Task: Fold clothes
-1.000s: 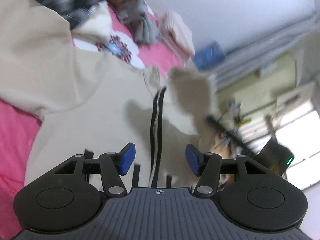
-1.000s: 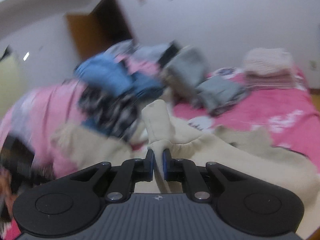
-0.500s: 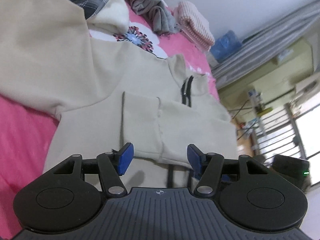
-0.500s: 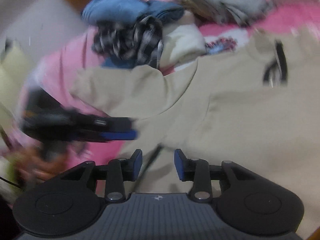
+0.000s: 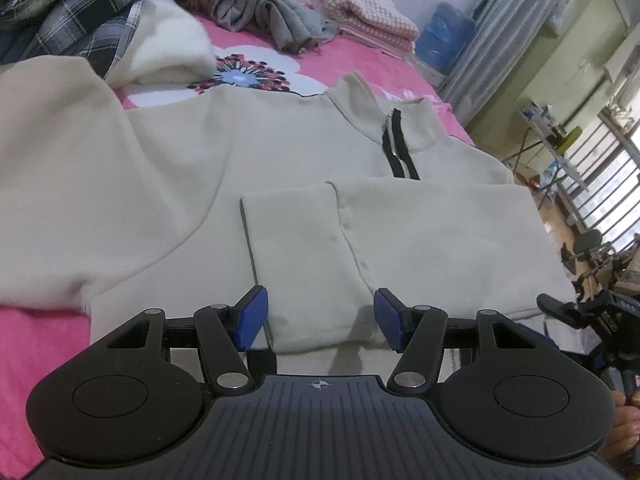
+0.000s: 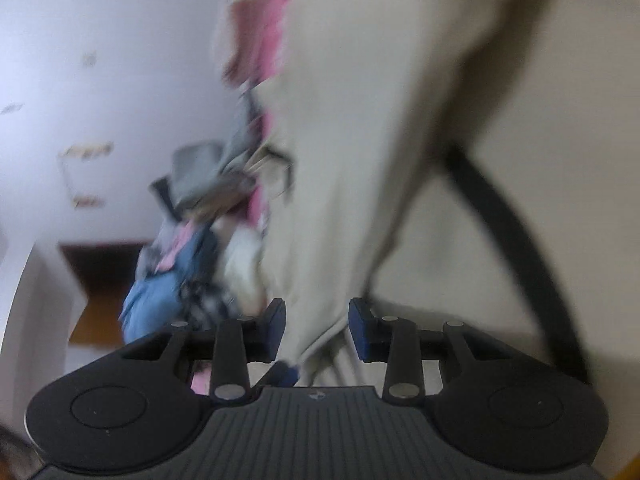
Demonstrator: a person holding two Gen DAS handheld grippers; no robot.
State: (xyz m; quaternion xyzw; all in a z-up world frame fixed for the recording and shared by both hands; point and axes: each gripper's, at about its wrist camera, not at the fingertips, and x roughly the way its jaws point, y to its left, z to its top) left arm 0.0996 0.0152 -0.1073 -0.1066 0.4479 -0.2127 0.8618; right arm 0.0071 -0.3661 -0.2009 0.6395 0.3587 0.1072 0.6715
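Sweatshirt (image 5: 280,168) hem lies just ahead of left gripper (image 5: 320,320).

No legible text or labels.

A bedroom in a home: a bed (image 5: 40,360) with a pink flowered sheet carries a cream zip-neck sweatshirt (image 5: 304,184), a heap of plaid and grey clothes (image 5: 76,24) and a folded checked blanket (image 5: 360,20). Grey curtains (image 5: 492,36) hang beside a barred window (image 5: 612,184), with white walls around.
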